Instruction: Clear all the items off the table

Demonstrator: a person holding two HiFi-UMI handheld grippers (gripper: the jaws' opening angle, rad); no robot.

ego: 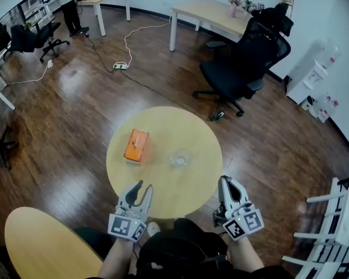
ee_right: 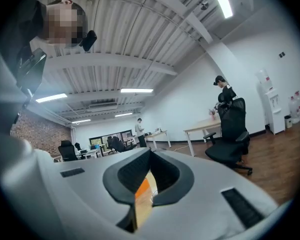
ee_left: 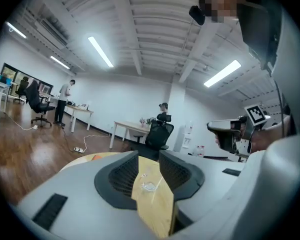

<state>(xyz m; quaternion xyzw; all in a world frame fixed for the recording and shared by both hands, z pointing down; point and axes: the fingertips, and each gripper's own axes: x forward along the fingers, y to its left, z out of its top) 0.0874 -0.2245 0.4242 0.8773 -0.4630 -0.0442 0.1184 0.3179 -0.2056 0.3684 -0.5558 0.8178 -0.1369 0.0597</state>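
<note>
On the round table (ego: 205, 182), w/ its smooth pale-yellow wood-grain top, two items sit well apart. An orange box (ego: 136, 146), flat and rectangular w/ a matte face, lies left of centre. A small clear item (ego: 180, 158), rounded and glossy, sits just right of centre; glass or plastic, can't tell.

At the near edge, both tools are held level over the rim. Left gripper (ego: 143, 186): grey plastic body, dark ribbed pads, jaws slightly spread. There is a narrow gap w/ only tabletop and the clear item visible far beyond it, and nothing is pinched. Right gripper (ego: 225, 181): same build, its tips pressed together at the far end w/ nothing held. Through the slit lower down between the curved pads, a sliver of orange box and tabletop shows. Each carries a cube w/ black-and-white square markers.

The floor (ego: 75, 109) is dark glossy wood planks. Far right, a black mesh-back office chair (ego: 244, 63) stands by a rectangular pale desk (ego: 206, 10).
</note>
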